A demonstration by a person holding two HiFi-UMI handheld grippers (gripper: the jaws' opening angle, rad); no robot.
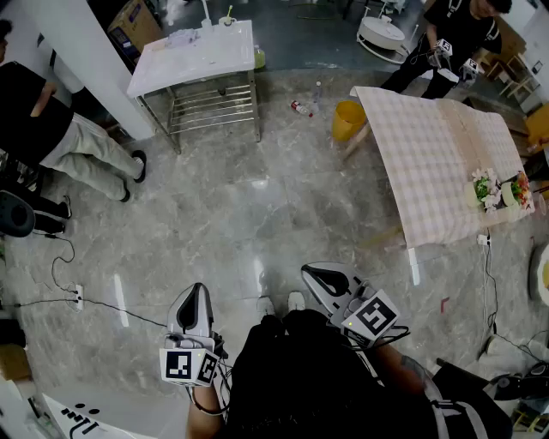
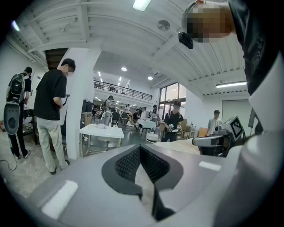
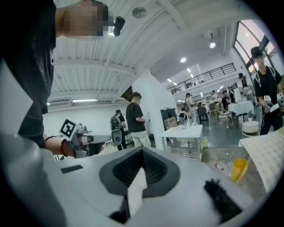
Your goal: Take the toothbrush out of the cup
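The left gripper [image 1: 194,297] and right gripper [image 1: 319,275], both closed on nothing, hang low by the person's body, probably just carried, since what looks like the cup [image 1: 228,18] stands on the far white desk [image 1: 184,62], its toothbrush too small to tell.

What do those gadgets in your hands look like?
Both the left gripper and right gripper have pale grey shells with black ribbed pads and a cube of black-and-white square markers. Black cables trail from them. The person's top is black.
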